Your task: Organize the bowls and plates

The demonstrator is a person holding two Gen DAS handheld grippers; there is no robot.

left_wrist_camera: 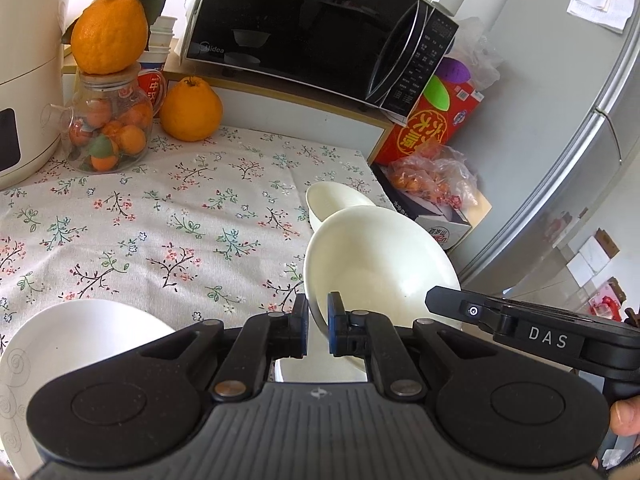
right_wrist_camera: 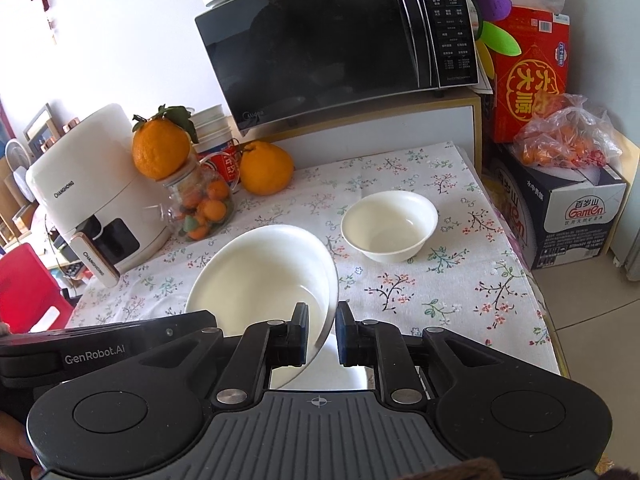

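left hand-held gripper [left_wrist_camera: 318, 326] clamped tilted white bowl's [left_wrist_camera: 380, 256] rim | right hand-held gripper [right_wrist_camera: 323, 334] straddled same rim, pads apart | second bowl [right_wrist_camera: 390, 226] sat on table [right_wrist_camera: 440, 292]

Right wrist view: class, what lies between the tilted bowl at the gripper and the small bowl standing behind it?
Only bare floral tablecloth. The tilted bowl and the small bowl are apart, as the right wrist view shows.
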